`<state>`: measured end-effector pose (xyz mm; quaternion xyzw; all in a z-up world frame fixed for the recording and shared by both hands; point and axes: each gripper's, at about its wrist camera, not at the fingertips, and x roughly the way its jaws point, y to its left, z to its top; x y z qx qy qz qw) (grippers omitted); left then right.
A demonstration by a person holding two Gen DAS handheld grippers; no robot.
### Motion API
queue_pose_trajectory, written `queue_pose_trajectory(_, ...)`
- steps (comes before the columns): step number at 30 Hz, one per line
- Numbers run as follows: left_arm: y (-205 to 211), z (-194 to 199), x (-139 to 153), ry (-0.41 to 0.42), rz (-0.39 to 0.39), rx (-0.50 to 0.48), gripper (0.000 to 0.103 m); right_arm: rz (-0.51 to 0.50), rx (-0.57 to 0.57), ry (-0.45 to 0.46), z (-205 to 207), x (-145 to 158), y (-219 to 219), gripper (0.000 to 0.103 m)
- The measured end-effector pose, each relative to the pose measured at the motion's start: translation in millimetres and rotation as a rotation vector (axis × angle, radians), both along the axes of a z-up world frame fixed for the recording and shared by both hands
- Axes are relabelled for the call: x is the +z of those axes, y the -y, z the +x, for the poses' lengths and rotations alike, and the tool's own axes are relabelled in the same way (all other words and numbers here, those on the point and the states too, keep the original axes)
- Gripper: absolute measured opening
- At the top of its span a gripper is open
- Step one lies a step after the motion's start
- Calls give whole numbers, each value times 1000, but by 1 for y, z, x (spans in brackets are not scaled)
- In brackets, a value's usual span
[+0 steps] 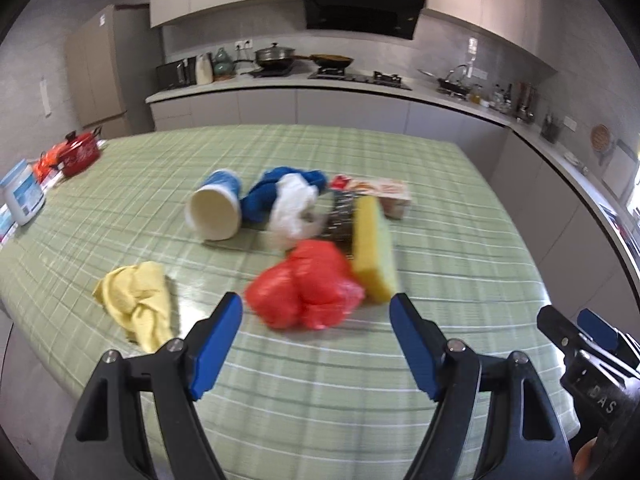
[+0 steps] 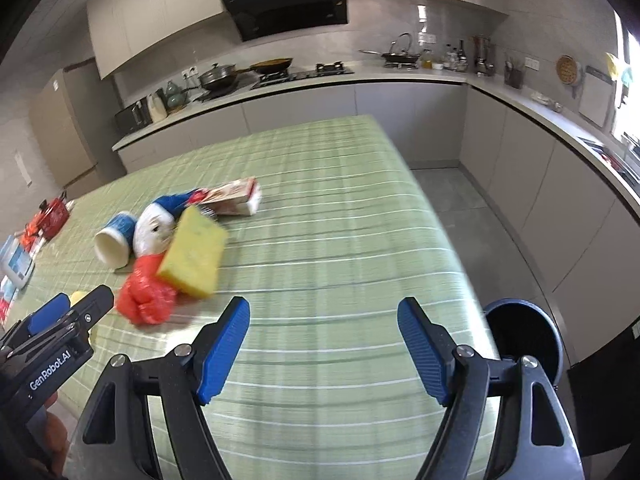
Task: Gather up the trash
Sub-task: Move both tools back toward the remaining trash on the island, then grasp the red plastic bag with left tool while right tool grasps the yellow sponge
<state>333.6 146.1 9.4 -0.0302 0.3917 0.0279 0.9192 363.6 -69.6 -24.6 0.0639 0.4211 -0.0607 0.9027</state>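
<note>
Both tongs, left point(image 1: 316, 308) and right point(image 2: 323, 312), are released and empty above the table point(image 2: 340, 220). Trash is clustered mid-table: paper cup point(image 1: 216, 208) on its side, mouth toward the near-left; yellow sponge point(image 1: 374, 248), long axis near-to-far; red bag point(image 1: 308, 290); carton point(image 1: 380, 194). Bin point(image 2: 528, 336) at the near-right; contents indiscernible.

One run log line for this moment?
left gripper: open, empty | right gripper: open, empty | red bag: on table | bin: beside table

1 cup point(image 1: 216, 210), 1 sponge point(image 1: 373, 248), 3 bags point(image 1: 308, 290), 1 cloth point(image 1: 136, 304), 1 box point(image 1: 390, 194).
</note>
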Motion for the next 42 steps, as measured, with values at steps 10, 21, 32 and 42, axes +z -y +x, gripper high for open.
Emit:
queue_pose_trajectory(10, -30, 17, -17, -23, -4, 43, 77, 24, 86, 5, 37, -4, -30, 78)
queue_pose_trajectory(21, -23, 35, -29, -29, 30, 24, 77, 35, 105, 10, 59, -11, -29, 78)
queue_pose_trajectory(32, -21, 60, -47, -66, 39, -86, 77, 30, 36, -6, 72, -21, -40, 78)
queue_pose_trajectory(42, -34, 76, -63, -95, 49, -153, 77, 25, 13, -35, 85, -33, -63, 78)
